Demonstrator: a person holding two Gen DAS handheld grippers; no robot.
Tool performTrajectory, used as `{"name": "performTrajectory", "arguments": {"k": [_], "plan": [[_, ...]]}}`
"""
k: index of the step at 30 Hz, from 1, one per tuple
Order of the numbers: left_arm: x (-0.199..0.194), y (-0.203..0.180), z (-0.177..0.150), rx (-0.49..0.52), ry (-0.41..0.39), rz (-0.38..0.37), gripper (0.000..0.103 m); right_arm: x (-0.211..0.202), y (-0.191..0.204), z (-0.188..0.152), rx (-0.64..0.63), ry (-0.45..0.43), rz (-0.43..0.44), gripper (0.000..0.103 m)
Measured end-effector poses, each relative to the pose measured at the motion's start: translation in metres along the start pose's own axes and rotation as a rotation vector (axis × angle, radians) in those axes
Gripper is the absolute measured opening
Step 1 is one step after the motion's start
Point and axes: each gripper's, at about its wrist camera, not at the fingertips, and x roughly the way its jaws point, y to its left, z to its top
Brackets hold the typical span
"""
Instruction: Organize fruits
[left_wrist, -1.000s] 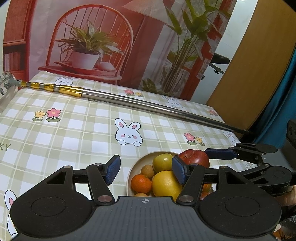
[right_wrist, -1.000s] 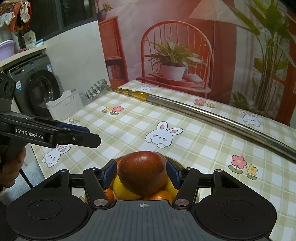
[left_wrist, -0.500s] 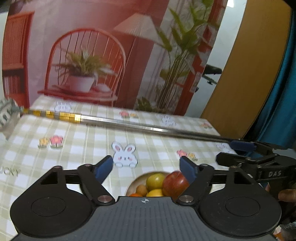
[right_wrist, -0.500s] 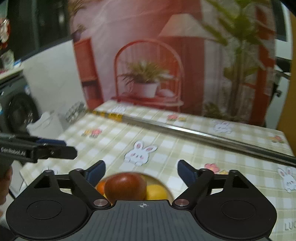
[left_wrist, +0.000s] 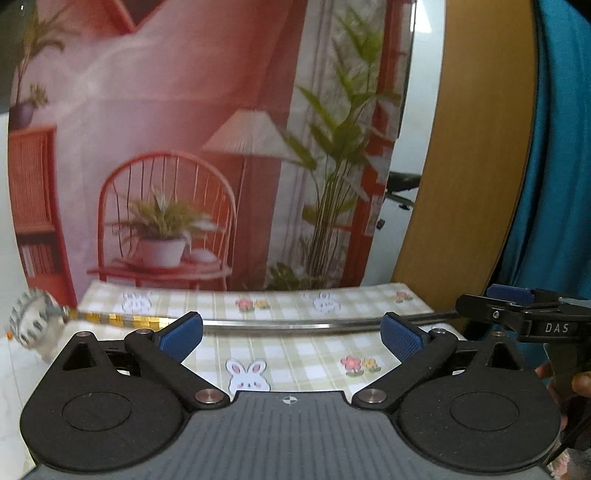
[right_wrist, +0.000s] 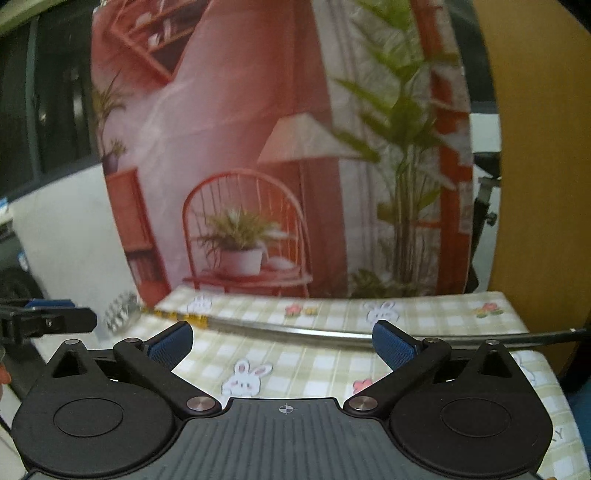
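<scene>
Left wrist view: the left gripper (left_wrist: 291, 334) has just been opening; its jaws stand wide apart with nothing between them, above a checked tablecloth (left_wrist: 295, 354) printed with rabbits. A long metal pole (left_wrist: 280, 325) lies across the cloth beyond the fingertips. No fruit shows here.

Right wrist view: the right gripper (right_wrist: 282, 338) has likewise just opened, jaws apart and empty, before the same pole (right_wrist: 295, 330). No fruit shows.

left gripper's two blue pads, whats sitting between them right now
Nothing is held. In the left wrist view the left gripper is open, and its gap shows only the checked tablecloth and the long metal pole lying across it.
</scene>
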Motion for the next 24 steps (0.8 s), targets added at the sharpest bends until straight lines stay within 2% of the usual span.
{"name": "performTrajectory", "arguments": {"k": [6, 12, 24], "plan": [[-0.022, -0.022, 0.014, 0.054, -0.061, 0.007, 0.103, -0.034, 0.003, 0.015, -0.038, -0.083, -0.061, 0.103], [-0.036, -0.036, 0.018, 0.089, -0.109, 0.037, 0.103, -0.053, 0.004, 0.025, -0.023, -0.135, -0.049, 0.103], [-0.040, -0.035, 0.020, 0.079, -0.115, 0.060, 0.103, -0.062, 0.008, 0.026, -0.028, -0.156, -0.059, 0.103]]}}
